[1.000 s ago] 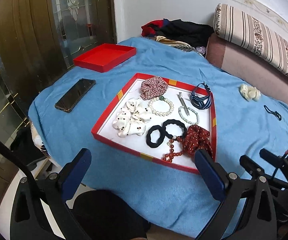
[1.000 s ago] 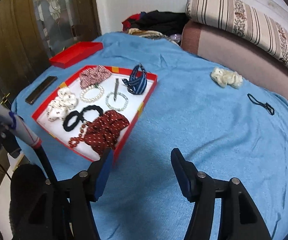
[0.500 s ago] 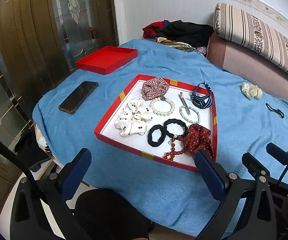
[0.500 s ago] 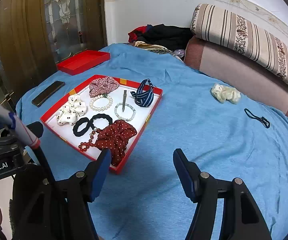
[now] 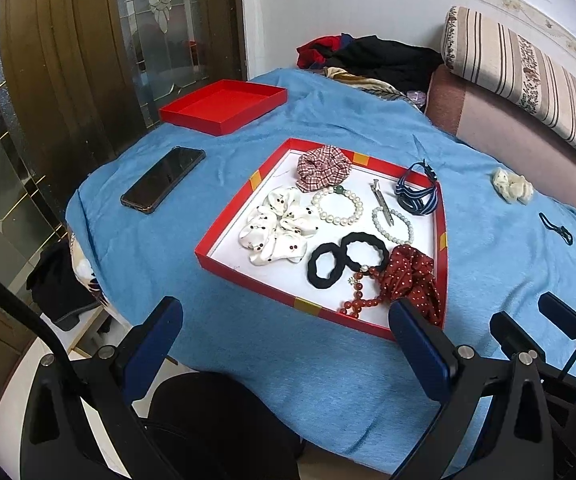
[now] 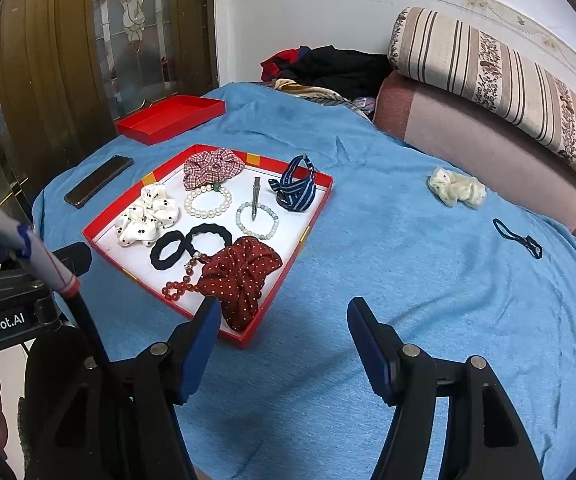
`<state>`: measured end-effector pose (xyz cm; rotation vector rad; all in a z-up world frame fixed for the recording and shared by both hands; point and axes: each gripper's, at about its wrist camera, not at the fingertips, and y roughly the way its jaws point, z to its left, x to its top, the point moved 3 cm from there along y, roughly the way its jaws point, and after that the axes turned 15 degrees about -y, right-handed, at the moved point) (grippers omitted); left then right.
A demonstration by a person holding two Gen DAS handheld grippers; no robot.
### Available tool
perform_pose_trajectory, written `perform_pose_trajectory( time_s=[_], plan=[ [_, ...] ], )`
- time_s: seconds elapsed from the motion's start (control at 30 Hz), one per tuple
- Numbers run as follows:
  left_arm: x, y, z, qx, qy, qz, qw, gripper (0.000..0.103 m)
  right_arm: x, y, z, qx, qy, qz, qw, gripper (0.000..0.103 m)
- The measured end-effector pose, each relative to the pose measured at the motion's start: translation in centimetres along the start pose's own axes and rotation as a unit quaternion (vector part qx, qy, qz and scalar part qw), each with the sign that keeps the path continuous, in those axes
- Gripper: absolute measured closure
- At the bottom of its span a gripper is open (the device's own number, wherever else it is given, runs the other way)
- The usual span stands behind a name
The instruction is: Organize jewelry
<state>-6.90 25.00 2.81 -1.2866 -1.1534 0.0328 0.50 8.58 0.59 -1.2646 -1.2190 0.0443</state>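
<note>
Jewelry tray point(image 5: 224, 254) holds three bracelets, six hair ties; both hand-held grippers gape, empty.

Fuzzy matt blue blanket point(image 5: 272, 344); glossy pearl bracelet point(image 5: 338, 205); metal clip point(image 5: 382, 202).

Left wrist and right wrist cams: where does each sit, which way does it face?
Left wrist: on the left gripper, angled down across the blue cloth at the red tray; own open jaws frame it.
Right wrist: on the right gripper, right of the tray, angled down at bare cloth; open jaws, nothing between.
Shared: tray, phone, red lid, cream scrunchie.
</note>
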Motion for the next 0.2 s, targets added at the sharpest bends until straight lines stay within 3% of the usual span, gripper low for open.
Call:
perform_pose_trajectory(
  time_s=[0.2],
  plan=[
    [0.15, -0.15, 0.16, 0.007, -0.001, -0.006, 1.0000, 0.001, -0.08, 0.04, -0.17, 0.001, 0.007, 0.002, 1.000, 0.030]
  ],
)
